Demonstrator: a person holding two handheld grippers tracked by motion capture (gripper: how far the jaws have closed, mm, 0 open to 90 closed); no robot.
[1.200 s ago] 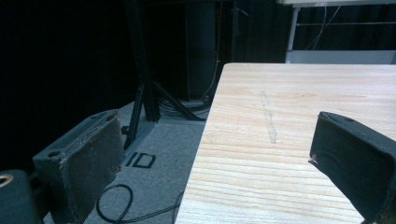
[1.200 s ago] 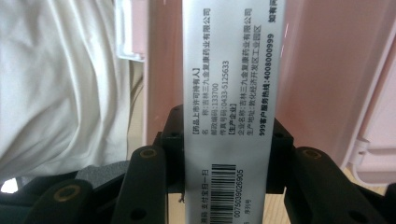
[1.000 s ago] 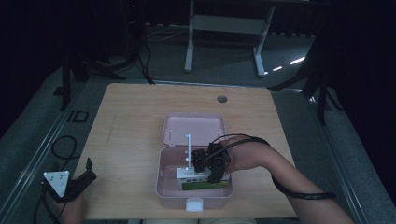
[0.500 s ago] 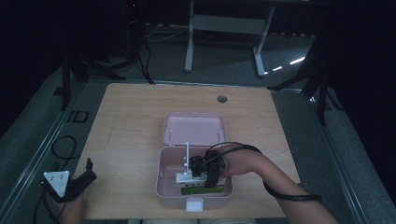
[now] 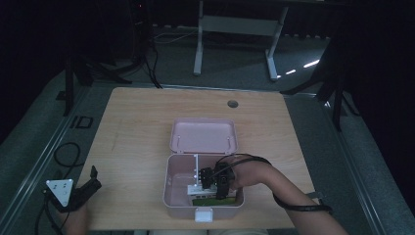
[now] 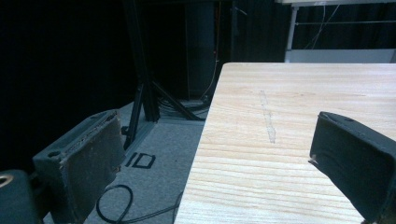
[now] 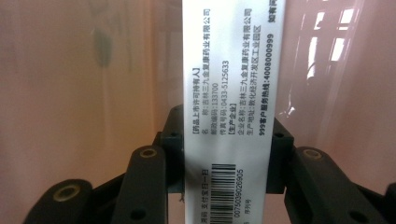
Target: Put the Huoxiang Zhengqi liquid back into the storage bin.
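An open pink plastic box stands on the wooden table, its lid laid back on the far side. My right gripper reaches down inside it, shut on a white medicine carton held upright. In the right gripper view the carton, printed with text and a barcode, is pinched between the black pads of the gripper, with pink box wall behind. A green item lies on the box floor. My left gripper hovers open at the table's near left edge, holding nothing.
A round hole sits in the table near its far edge. Cables and a stand's legs are on the grey floor left of the table. A white desk frame stands beyond the table.
My right gripper has sunk deeper into the pink box with the white carton, drawing slightly toward the near side. The left gripper has stayed where it was.
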